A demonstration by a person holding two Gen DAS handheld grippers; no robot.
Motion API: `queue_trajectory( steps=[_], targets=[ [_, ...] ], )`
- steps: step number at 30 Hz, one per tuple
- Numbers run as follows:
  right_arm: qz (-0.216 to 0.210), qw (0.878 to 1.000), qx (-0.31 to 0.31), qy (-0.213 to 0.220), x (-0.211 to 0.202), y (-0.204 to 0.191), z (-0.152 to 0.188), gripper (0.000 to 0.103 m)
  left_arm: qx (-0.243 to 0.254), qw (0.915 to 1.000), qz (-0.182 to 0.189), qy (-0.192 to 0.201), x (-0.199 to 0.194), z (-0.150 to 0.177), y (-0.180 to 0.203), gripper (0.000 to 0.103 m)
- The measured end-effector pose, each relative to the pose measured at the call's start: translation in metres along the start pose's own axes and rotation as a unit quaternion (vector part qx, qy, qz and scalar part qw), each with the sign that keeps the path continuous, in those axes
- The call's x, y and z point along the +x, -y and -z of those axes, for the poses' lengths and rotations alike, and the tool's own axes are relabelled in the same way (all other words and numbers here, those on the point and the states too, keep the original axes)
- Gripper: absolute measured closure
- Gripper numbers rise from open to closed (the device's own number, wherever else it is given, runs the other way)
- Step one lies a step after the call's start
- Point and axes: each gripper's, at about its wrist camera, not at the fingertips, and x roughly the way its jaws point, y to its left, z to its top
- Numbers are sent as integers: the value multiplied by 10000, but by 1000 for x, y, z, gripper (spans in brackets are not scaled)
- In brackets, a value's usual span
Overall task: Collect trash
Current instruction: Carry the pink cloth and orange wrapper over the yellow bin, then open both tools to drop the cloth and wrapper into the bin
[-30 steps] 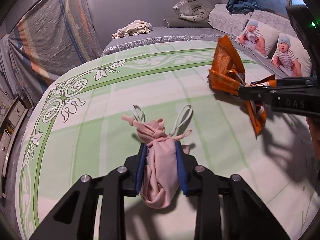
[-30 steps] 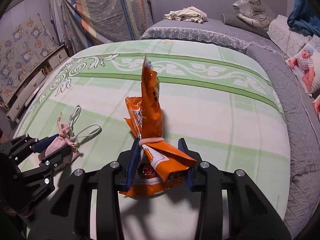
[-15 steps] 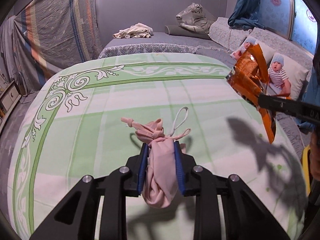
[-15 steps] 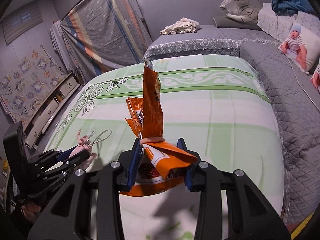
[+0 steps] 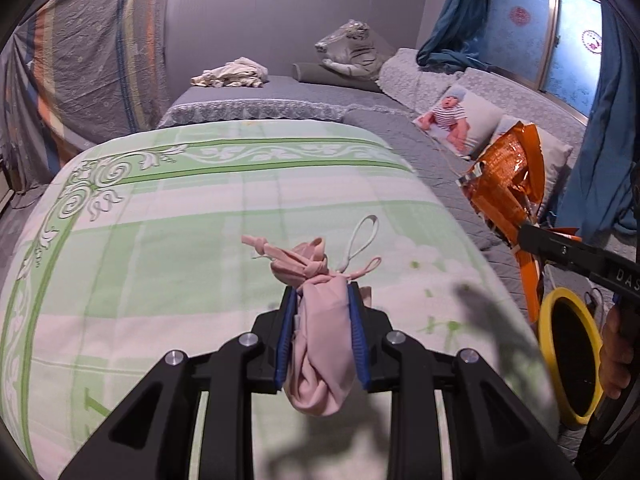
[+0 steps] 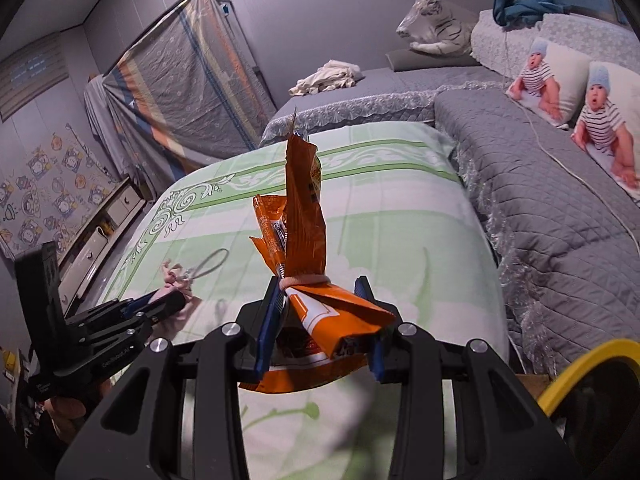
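Both pickups look done: the left gripper (image 5: 322, 334) is pinching the pink bundle (image 5: 320, 344), the right gripper (image 6: 320, 322) is clamping the orange wrapper (image 6: 308, 216), and the yellow-rimmed bin (image 5: 570, 354) is waiting off the bed's (image 5: 160, 240) right edge

Both fisheyes ride close behind their own fingers, tilted down over the green quilt (image 5: 200, 208). The left wrist view faces 12 o'clock toward the tiger pillow (image 5: 352, 50); the right wrist view shares quilt, pillow and yellow-rimmed bin (image 6: 580, 364).

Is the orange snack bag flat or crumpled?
Crumpled: the orange snack bag is creased and bunched, cinched by a band, and clamped in the right tongs.
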Motion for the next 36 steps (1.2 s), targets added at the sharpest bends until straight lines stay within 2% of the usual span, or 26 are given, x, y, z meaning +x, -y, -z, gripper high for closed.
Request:
queue_trajectory(
  steps=[10, 20, 28, 36],
  targets=[
    [420, 9959, 633, 500, -84, 64, 27, 68, 463, 9960, 762, -88, 7, 5, 95, 79],
    [1226, 9809, 1230, 879, -158, 135, 53, 68, 1011, 9827, 1529, -252, 21, 22, 194, 79],
    [1751, 9663, 1626, 960, -186, 174, 72, 68, 1382, 9694, 1971, -473, 28, 48, 259, 79],
    [2084, 9557, 1888, 866, -186, 195, 81, 68, 1627, 9609, 2120, -720, 37, 67, 296, 79]
  ],
)
